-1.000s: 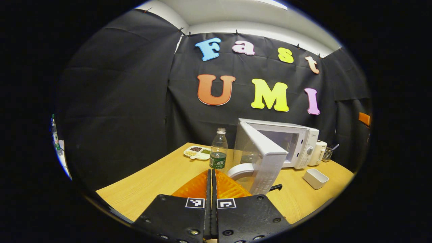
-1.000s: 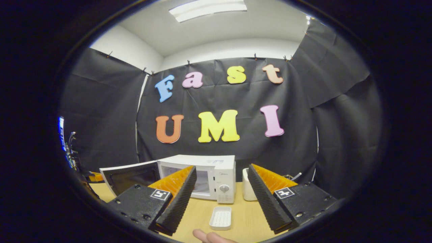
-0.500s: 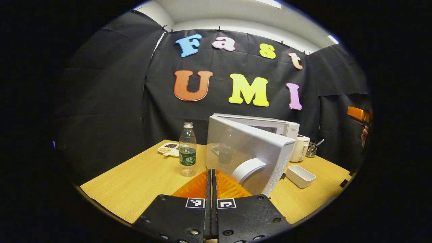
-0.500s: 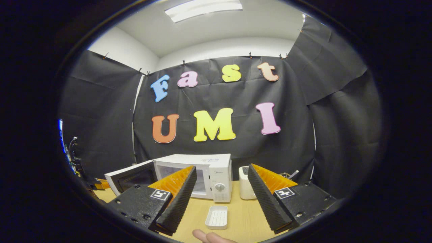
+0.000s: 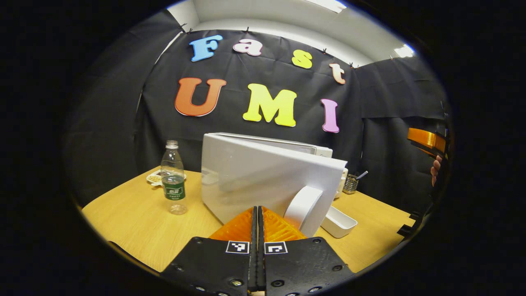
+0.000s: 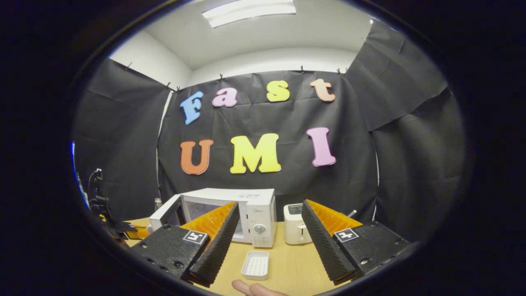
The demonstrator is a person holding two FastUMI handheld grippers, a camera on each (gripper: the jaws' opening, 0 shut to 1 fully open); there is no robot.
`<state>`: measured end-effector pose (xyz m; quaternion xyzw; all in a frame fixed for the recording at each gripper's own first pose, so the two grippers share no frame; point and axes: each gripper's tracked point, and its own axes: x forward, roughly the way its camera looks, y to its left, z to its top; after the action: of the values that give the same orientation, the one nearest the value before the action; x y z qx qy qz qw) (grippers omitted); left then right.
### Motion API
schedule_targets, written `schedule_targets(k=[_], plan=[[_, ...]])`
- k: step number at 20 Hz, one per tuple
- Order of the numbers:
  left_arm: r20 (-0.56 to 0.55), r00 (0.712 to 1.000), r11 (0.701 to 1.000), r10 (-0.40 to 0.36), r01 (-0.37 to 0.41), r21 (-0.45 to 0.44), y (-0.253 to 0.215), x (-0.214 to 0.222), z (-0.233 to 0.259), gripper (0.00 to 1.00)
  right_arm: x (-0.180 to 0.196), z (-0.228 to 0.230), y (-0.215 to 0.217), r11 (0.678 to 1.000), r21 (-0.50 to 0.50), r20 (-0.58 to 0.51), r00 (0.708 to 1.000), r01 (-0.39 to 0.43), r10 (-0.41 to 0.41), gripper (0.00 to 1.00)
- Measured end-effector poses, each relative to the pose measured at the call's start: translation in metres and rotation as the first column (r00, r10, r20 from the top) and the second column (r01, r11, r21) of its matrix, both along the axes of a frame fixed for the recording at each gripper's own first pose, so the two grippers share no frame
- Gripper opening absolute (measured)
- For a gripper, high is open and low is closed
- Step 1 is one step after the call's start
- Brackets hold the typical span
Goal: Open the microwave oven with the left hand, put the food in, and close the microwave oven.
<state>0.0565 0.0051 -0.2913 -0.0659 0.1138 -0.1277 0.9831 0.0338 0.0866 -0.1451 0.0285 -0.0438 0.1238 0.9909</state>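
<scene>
- Two grippers are in my hands: my left gripper point(image 5: 257, 213) has its fingers pressed together with nothing between them, and my right gripper point(image 6: 269, 230) has its fingers spread wide apart and empty
- In the left gripper view the microwave door point(image 5: 263, 181) stands just ahead of my closed fingertips, from 11 to 1 o'clock, its white outer face turned toward me
- Its curved handle point(image 5: 302, 207) sits at about 1 o'clock, just beside my left fingertips; I cannot tell whether they touch it
- In the right gripper view the microwave point(image 6: 230, 213) sits at 11 o'clock on the table point(image 6: 287, 267), door hinged on its far left side and swung partway open, with the cavity visible behind my left-hand finger
- The relation that matters: the door's long face runs left to right across my left gripper's line, so a push straight ahead near the handle edge should swing it home, and my left gripper is clearly the nearer one
- A white tray point(image 6: 255, 265) lies on the table at 6 o'clock between my right fingers, outside the oven; I cannot tell whether any food is inside the microwave
- Off to 9 o'clock in the left gripper view stand a water bottle point(image 5: 173, 183) and a snack dish point(image 5: 156, 177), well clear of the door
</scene>
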Motion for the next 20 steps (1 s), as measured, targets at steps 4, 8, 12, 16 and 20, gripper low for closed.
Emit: schedule_targets(k=[4,8,12,16,20], plan=[[-0.007,0.998,0.998,-0.064,0.064,0.017,-0.038,0.023,-0.005,0.0,0.004,-0.001,-0.014,1.0,0.004,-0.006,1.0,0.007,-0.007,0.97],[0.023,0.995,0.993,-0.1,0.098,0.065,-0.067,0.05,0.0,0.0,0.009,0.002,-0.031,1.0,-0.008,0.0,1.0,0.024,-0.024,0.97],[0.028,0.993,0.989,-0.119,0.116,0.096,-0.091,0.081,-0.001,0.0,0.014,0.002,-0.047,0.999,0.005,-0.001,0.999,0.036,-0.036,0.97],[0.037,0.991,0.985,-0.132,0.127,0.118,-0.116,0.105,0.001,0.0,0.019,-0.002,-0.056,0.999,0.026,-0.013,0.999,0.031,-0.031,0.97],[0.042,0.992,0.985,-0.12,0.113,0.131,-0.13,0.131,0.0,0.0,0.028,-0.005,-0.068,0.999,0.027,-0.009,0.999,0.04,-0.039,0.97]])
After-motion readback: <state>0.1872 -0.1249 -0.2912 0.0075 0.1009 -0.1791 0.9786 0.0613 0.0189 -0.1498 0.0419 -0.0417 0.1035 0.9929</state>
